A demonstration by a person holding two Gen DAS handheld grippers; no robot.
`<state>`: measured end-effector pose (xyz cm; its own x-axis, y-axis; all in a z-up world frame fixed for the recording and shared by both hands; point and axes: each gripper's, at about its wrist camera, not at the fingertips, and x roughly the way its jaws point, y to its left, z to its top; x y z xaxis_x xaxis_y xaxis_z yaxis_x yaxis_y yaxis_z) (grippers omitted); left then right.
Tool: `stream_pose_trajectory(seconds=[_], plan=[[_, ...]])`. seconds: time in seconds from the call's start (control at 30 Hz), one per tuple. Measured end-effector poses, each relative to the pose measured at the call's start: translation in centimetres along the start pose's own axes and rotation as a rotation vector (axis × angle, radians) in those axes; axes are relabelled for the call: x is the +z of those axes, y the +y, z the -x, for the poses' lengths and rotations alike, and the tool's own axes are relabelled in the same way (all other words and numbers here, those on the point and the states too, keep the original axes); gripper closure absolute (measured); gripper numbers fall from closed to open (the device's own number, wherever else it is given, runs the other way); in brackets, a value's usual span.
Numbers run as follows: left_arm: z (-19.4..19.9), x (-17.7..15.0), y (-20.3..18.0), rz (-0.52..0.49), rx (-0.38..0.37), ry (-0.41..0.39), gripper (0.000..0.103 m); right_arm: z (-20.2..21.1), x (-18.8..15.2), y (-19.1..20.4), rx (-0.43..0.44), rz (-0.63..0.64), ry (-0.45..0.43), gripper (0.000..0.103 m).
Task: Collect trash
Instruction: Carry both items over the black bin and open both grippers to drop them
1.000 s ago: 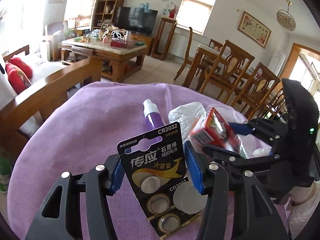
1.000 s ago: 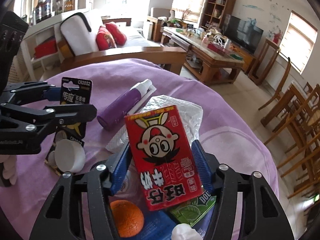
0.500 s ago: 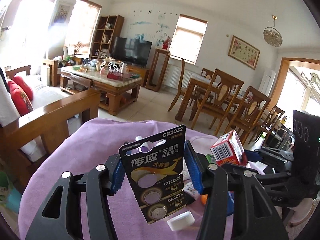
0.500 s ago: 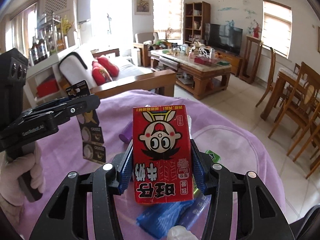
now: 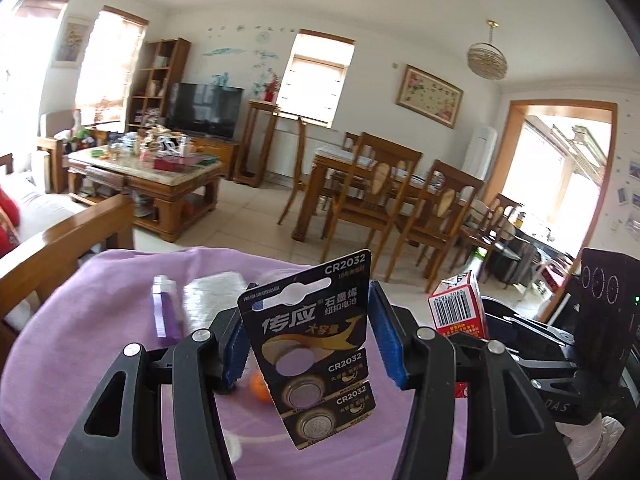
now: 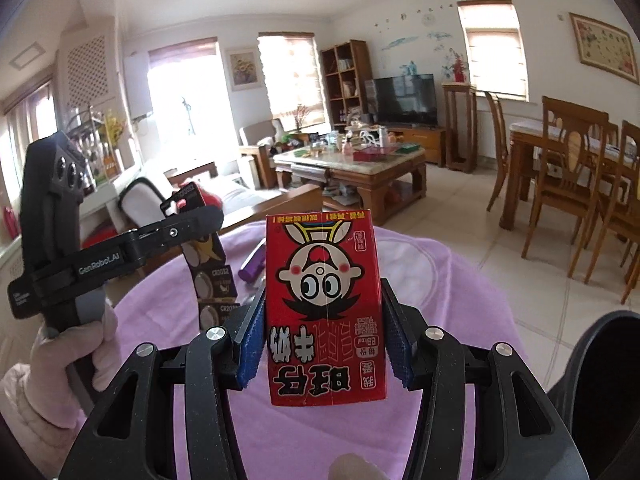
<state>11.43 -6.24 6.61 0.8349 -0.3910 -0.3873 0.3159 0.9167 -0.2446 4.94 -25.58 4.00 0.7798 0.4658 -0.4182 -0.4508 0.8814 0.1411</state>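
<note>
My left gripper (image 5: 310, 338) is shut on a black CR2032 battery card (image 5: 316, 344) and holds it well above the purple-covered table (image 5: 88, 344). My right gripper (image 6: 324, 340) is shut on a red milk carton (image 6: 326, 308), held upside down above the table. The carton also shows in the left wrist view (image 5: 456, 306), and the battery card in the right wrist view (image 6: 212, 276). A purple tube (image 5: 164, 312), a crumpled clear plastic wrapper (image 5: 212, 296) and a small orange (image 5: 260, 386) lie on the cloth below.
A dark round bin rim (image 6: 600, 384) shows at the lower right of the right wrist view. Beyond the table stand a wooden sofa arm (image 5: 60, 240), a coffee table (image 5: 148, 176) and dining chairs (image 5: 384, 200).
Both grippers have risen from the table with their items. The table and the trash on it have dropped lower in both views.
</note>
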Motion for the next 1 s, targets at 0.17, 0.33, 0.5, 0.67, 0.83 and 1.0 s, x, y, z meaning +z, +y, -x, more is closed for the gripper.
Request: stream_pose_trajectory(seconds=[0.17,0.33,0.5,0.67,0.83,1.0], plan=[[-2.5,-0.4,-5.8,-0.037,-0.109,0.031,0.050,5.5,-1.9,-5.4,-0.079,-0.089,-0.052,0.052],[-5.1,-1.6,-11.1,-0.068,-0.194,0.062,0.050,10.7,-4.4,-12.2,-0.170,-0.190,-0.082,0.052],[-8.1,-3.0,-15.3,-0.081,-0.270,0.095,0.050,14.9,-7.1,-17.3,-0.254,-0.257,-0.108,0.052],[-10.3,-4.5,-19.1,-0.104,-0.326,0.138,0.050,18.0,-9.5,-21.8,-0.313,-0.321,-0.126,0.052],[-13.0,-5.4,-22.1,-0.120,-0.360,0.176,0.050,18.9,-11.4,-24.5,-0.347,-0.369,-0.126,0.052],[-14.8,-5.8,-24.0,-0.142,-0.373,0.198,0.050,18.5,-13.2,-26.0,-0.362,-0.409,-0.118,0.052]])
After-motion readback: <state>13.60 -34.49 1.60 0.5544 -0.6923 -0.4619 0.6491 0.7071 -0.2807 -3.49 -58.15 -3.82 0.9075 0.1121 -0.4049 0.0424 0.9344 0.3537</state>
